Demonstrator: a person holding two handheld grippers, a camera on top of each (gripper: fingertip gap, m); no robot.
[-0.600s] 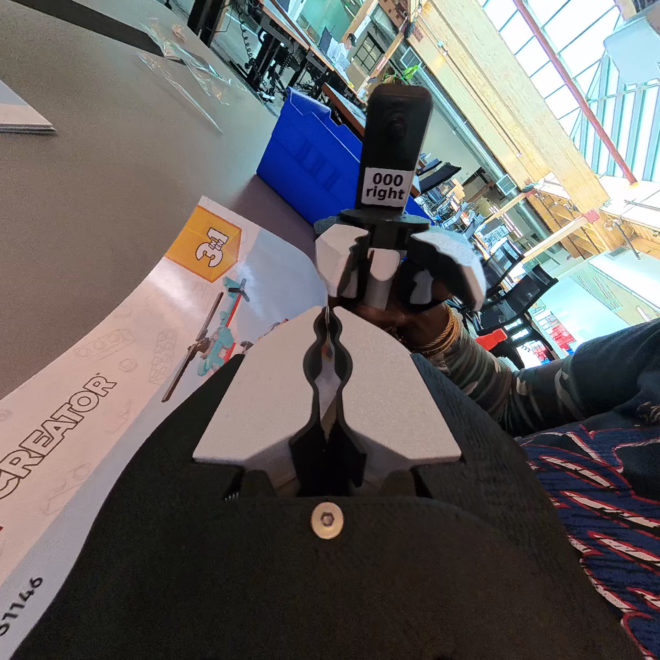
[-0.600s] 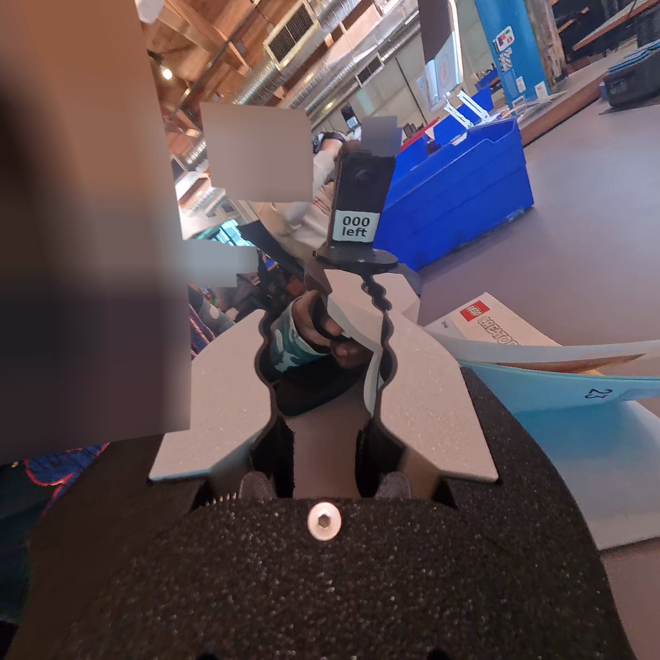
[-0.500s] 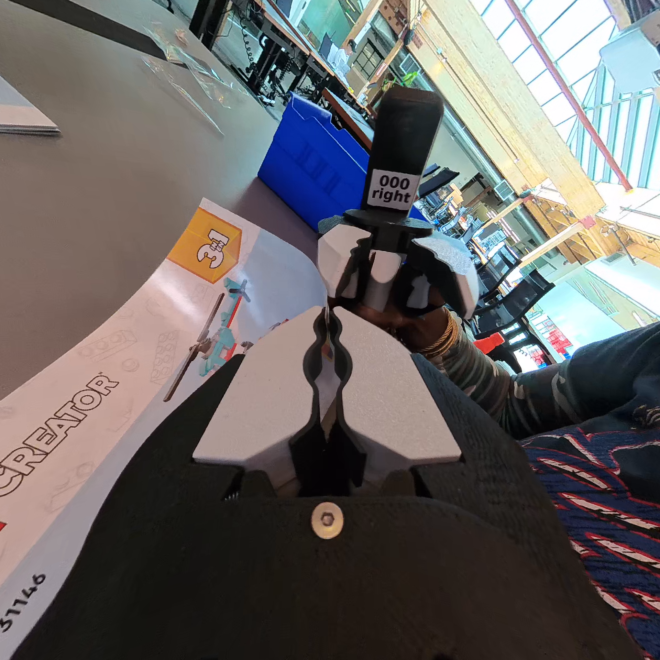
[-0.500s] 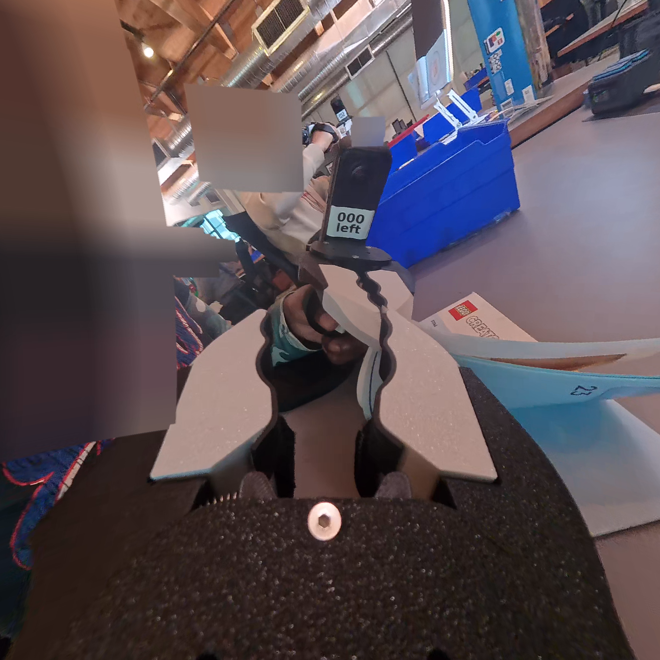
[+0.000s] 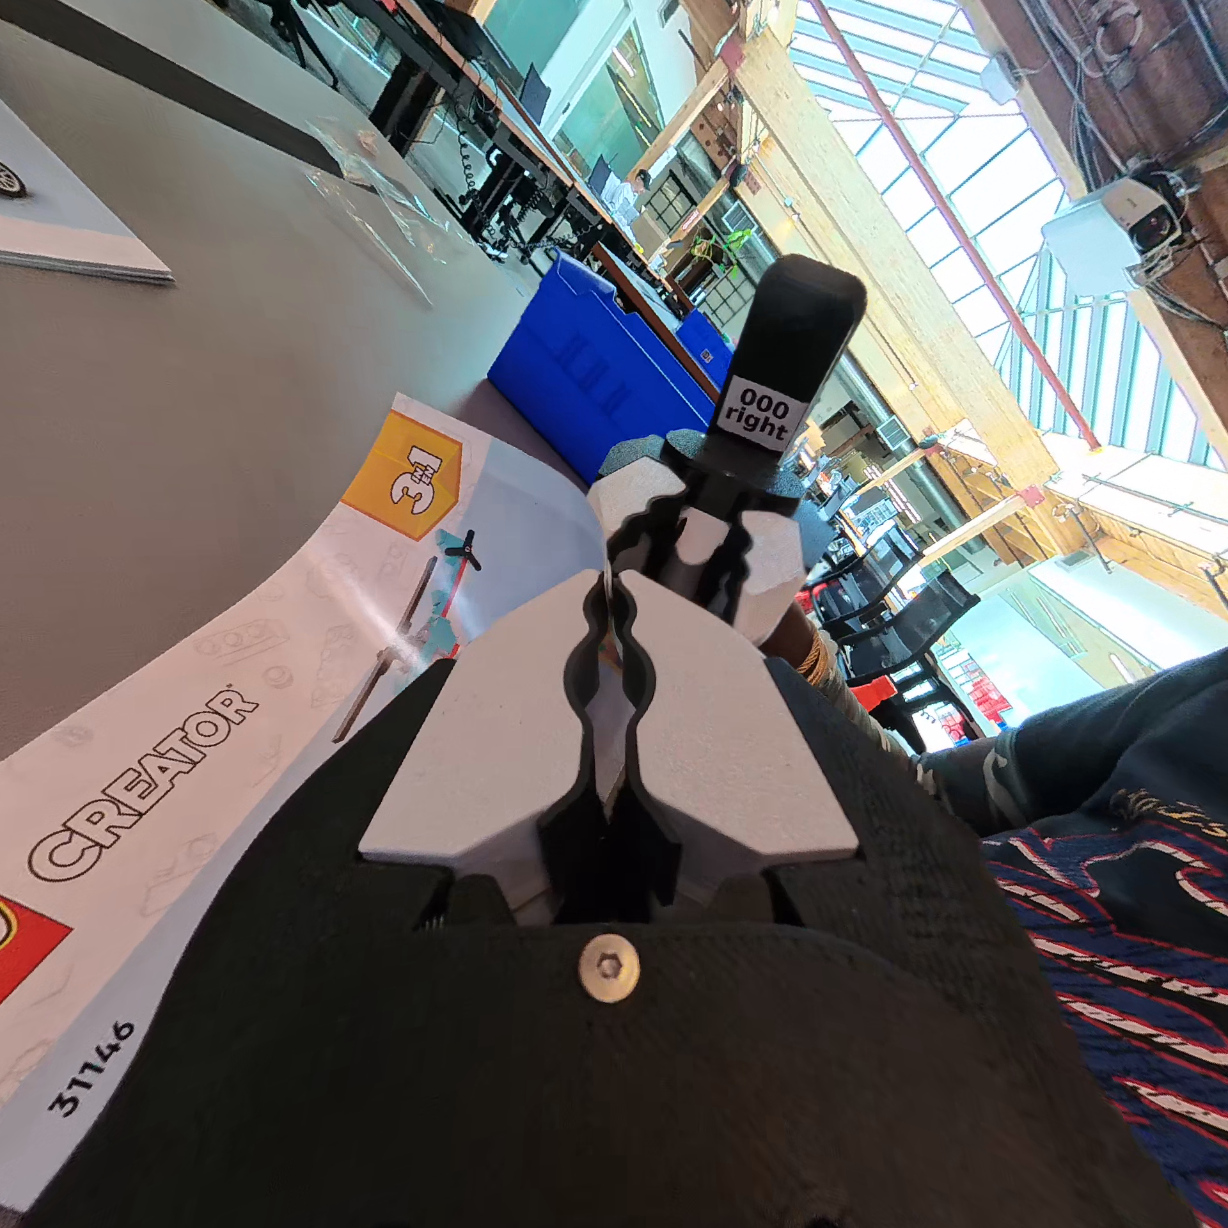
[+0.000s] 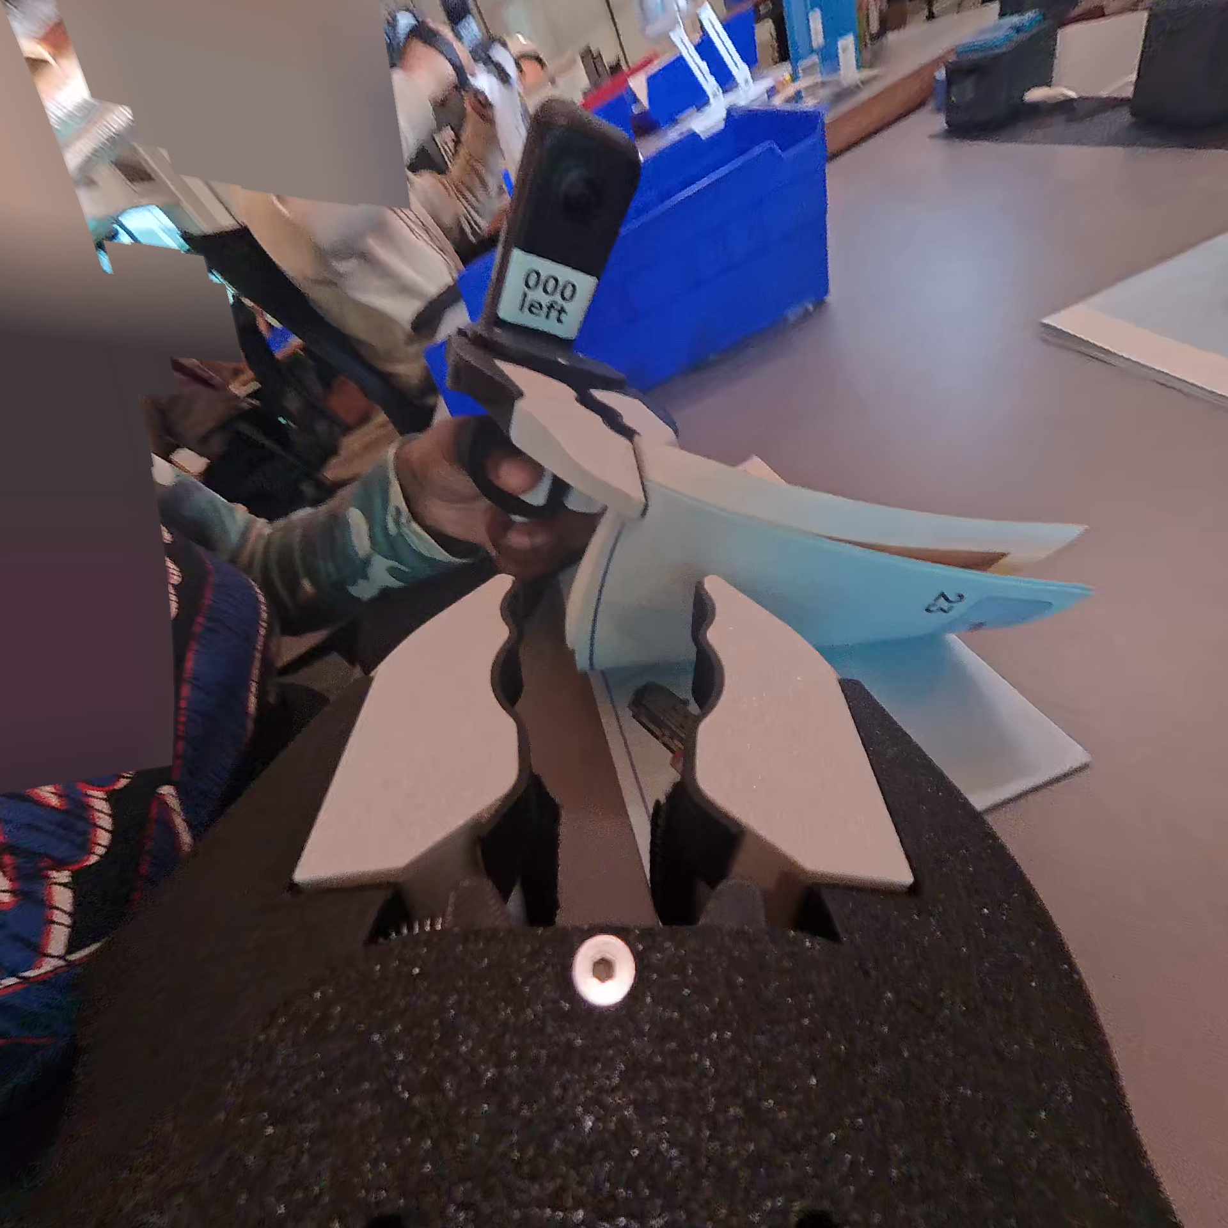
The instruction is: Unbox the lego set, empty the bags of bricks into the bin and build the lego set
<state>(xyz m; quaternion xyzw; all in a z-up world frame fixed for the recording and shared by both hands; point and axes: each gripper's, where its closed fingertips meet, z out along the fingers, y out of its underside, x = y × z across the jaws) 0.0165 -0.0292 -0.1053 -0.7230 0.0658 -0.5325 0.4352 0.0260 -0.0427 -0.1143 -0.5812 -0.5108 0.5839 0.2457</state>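
Nearby, blue bin (image 5: 591,372) behind; left hand-held gripper (image 5: 610,585) pinching booklet (image 5: 199,717), right (image 6: 605,585) spread.

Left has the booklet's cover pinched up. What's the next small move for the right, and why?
Probably close the right gripper on the lifted light-blue pages: its fingers stand open around their edge, while the left gripper is shut on the instruction booklet. Then turn them over.

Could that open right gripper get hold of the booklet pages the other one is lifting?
Probably yes. The right gripper is open, and the lifted pages of the booklet already hang partly between its fingers, with nothing in front. The left gripper is shut on the pages farther up, holding them steady.
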